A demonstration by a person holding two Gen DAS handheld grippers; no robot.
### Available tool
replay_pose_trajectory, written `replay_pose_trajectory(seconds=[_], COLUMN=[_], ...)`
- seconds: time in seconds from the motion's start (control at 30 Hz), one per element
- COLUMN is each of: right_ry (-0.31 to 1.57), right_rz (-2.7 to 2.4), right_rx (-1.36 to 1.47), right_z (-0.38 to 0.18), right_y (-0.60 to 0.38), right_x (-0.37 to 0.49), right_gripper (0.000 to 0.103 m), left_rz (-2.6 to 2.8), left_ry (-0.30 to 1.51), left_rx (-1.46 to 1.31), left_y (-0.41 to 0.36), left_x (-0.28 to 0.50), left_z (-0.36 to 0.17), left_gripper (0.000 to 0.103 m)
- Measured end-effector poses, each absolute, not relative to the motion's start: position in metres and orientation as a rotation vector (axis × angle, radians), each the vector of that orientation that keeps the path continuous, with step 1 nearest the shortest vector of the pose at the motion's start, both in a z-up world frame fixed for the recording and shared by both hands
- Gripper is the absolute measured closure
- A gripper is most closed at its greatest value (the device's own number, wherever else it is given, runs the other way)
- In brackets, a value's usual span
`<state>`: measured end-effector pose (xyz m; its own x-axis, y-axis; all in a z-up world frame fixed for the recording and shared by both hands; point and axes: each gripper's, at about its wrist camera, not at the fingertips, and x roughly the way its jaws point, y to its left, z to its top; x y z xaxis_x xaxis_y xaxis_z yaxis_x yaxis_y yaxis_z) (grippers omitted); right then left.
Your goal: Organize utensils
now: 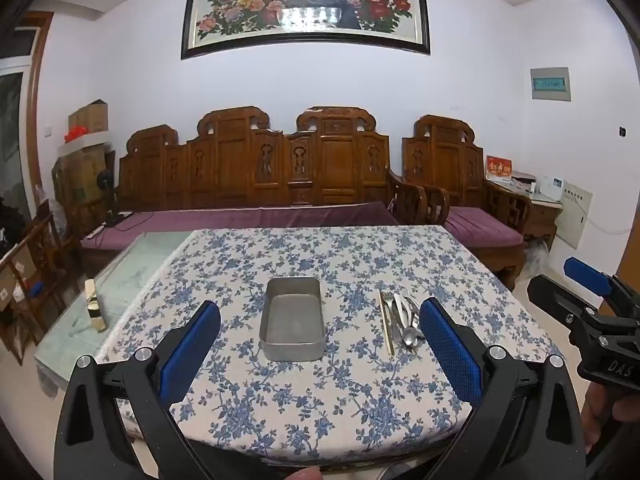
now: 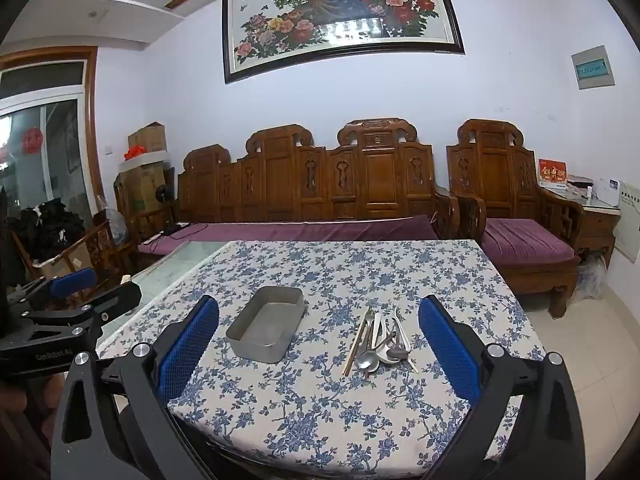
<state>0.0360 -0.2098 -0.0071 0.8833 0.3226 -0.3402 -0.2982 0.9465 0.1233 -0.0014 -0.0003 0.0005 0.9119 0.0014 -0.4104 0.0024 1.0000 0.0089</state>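
A grey metal tray [image 1: 292,354] [image 2: 256,350] stands empty on the blue-flowered tablecloth. Right of it lies a pile of utensils [image 1: 402,322] [image 2: 380,342]: spoons, a fork and wooden chopsticks. My left gripper [image 1: 320,312] hangs open before the table's near edge, its blue pads [image 1: 192,344] wide apart and bare, the tray straight ahead. My right gripper [image 2: 319,310] is open too, with nothing between its pads [image 2: 448,344], short of the tray and pile. Each gripper shows at the other view's edge [image 1: 588,280] [image 2: 72,284].
The table [image 1: 320,420] [image 2: 320,420] has a bare glass strip on the left, where a small gold and white object [image 1: 94,304] stands. Behind it are a carved wooden sofa [image 1: 256,172] and armchair [image 2: 512,200] with purple cushions. Tiled floor lies to the right.
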Motion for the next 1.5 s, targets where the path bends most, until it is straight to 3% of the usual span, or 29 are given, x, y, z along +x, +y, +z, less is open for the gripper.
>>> replay_pose_trajectory(seconds=[1.5], right_ry=[0.358], right_rz=[0.328], right_rx=[0.062], right_z=[-0.006], right_y=[-0.203], right_x=[0.034], right_gripper=[0.003], left_rz=[-0.001], left_ry=[0.415], left_rx=[0.021], left_y=[-0.003], left_x=[-0.005], left_z=[0.017], left_gripper=[0.006])
